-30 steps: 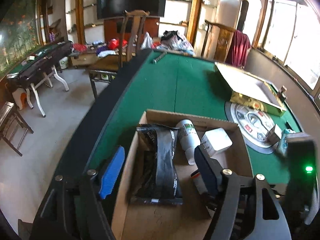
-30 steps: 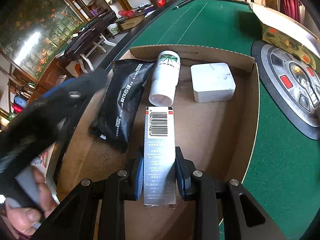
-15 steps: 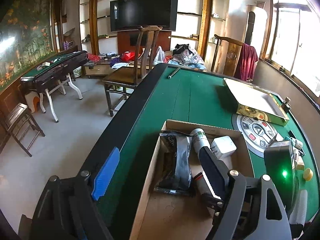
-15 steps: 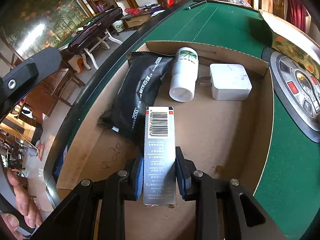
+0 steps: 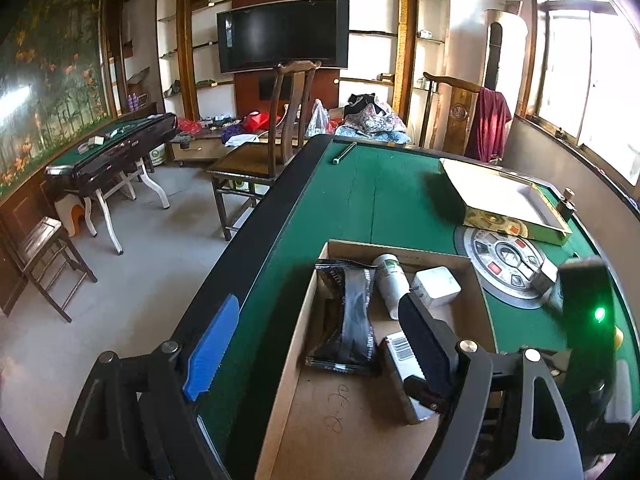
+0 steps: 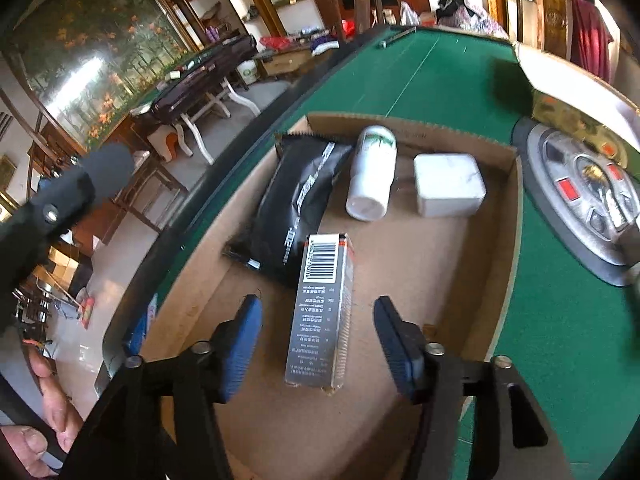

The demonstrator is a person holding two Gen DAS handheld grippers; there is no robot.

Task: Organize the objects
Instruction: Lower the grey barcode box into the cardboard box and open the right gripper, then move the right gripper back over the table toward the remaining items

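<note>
In the right wrist view, the right gripper (image 6: 318, 338) sits at the bottom centre of the frame with its jaws opening; the blue pads (image 6: 240, 350) stand clear on either side of a narrow silver carton (image 6: 322, 310), which lies flat between them on the floor of the cardboard box (image 6: 516, 208) without touching either pad. The carton's barcode end points toward the top of the frame, just beside the lower end of a black packet (image 6: 298, 204) that lies slantwise along the box's left wall. Above the carton, near the far wall of the box, a white bottle (image 6: 372, 172) with a green print lies on its side, and a white square adapter (image 6: 448, 184) rests just right of it. The box sits on a green felt table (image 6: 560, 340), with a round metal control panel (image 6: 588, 200) at the right edge of the frame. In the left wrist view, the left gripper (image 5: 316, 332) fills the bottom of the frame, jaws wide apart and holding nothing; its left blue pad hangs over the table's dark rim and its right finger over the box interior, partly covering the carton. A gold-trimmed tray (image 5: 504, 204) lies on the felt in the upper right of that view. Fingers of a hand (image 6: 48, 420) show at the lower left of the right wrist view.
</note>
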